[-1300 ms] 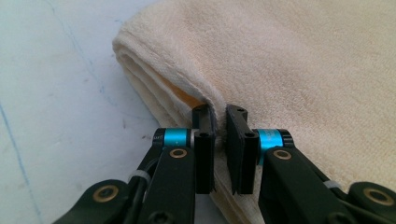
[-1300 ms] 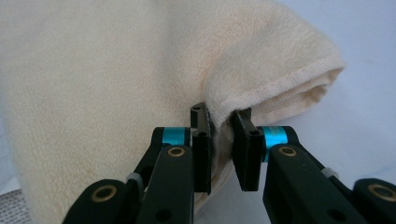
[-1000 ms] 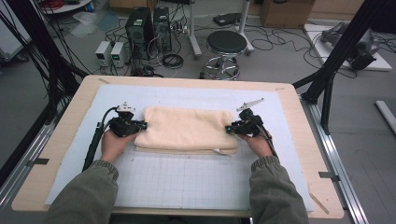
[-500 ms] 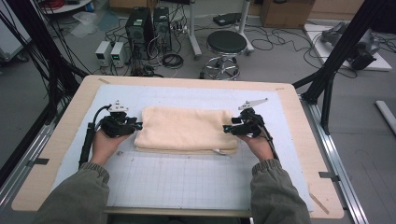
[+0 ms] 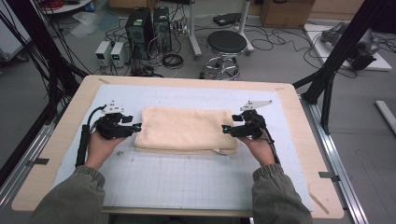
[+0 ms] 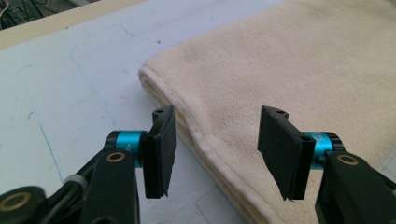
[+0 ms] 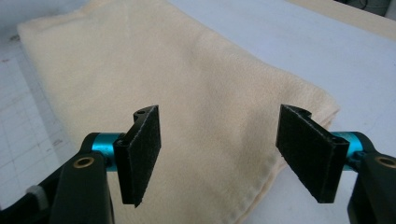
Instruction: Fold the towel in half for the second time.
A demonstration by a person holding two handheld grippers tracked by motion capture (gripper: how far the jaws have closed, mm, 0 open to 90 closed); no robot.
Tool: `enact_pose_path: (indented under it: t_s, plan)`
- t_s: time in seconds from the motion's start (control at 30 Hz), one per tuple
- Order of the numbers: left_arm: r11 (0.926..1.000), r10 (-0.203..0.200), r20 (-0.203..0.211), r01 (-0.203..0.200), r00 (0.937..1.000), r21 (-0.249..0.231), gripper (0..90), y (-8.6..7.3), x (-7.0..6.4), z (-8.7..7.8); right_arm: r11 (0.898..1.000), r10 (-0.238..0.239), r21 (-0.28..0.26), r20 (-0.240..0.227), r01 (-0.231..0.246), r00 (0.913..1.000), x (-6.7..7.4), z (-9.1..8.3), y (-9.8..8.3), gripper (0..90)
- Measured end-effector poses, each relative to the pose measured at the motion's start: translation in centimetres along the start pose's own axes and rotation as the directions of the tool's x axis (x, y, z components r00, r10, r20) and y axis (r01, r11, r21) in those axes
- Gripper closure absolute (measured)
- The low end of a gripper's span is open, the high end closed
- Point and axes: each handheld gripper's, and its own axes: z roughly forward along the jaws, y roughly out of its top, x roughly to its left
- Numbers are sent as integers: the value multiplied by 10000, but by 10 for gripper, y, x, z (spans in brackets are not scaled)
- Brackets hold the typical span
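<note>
Towel [image 5: 187, 129], cream-coloured and folded into a flat rectangle, lying on the pale gridded mat [image 5: 187, 182] near the middle of the wooden table [image 5: 65, 121], long side running across. Layered fold edges showing along the near side.

Left gripper [image 5: 135, 127] held just off the towel's left end, pointing inward at it, gripped in the left hand [image 5: 100, 144]. Seen in the left gripper view, left gripper [image 6: 215, 149] with jaws spread wide, having just been opening; nothing pinched between them, pads clear of the cloth, the towel's folded corner [image 6: 154, 77] lying beyond and below the gap.

Right gripper [image 5: 226, 129] poised at the towel's right end, pointing inward, carried by the right hand [image 5: 257, 147]. Seen in the right gripper view, right gripper [image 7: 219, 154] likewise spread, jaws having just been opening, no cloth clamped; towel surface [image 7: 187, 84] lying beneath and ahead, its right-hand corner close by the far pad.

Black cables trailing from both tools back along the forearms, olive sleeves [image 5: 70, 200] entering from the bottom edge.
</note>
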Motion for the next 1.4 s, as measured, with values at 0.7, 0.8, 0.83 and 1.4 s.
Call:
enact_pose_path:
  t_s: [0.7, 0.8, 0.83, 1.4]
  plan:
    - [9986, 462, 215, -456, 9987, -261, 286, -5, -16, -22, 9976, -688, -132, -76, 687, 9976, 26, -14, 2, 165]
    - [9979, 567, 247, -559, 9981, -336, 274, -4, -20, -26, 9971, -755, -108, -102, 754, 9971, 29, -17, 2, 152]
    - [9977, 606, 226, -599, 9979, -311, 263, -4, -21, -27, 9968, -787, -158, -99, 786, 9968, 30, -19, 2, 151]
    - [9958, 647, 296, -627, 9975, -663, 239, -20, -27, -44, 9932, -1146, -235, -344, 1138, 9928, 40, -35, -3, 127]
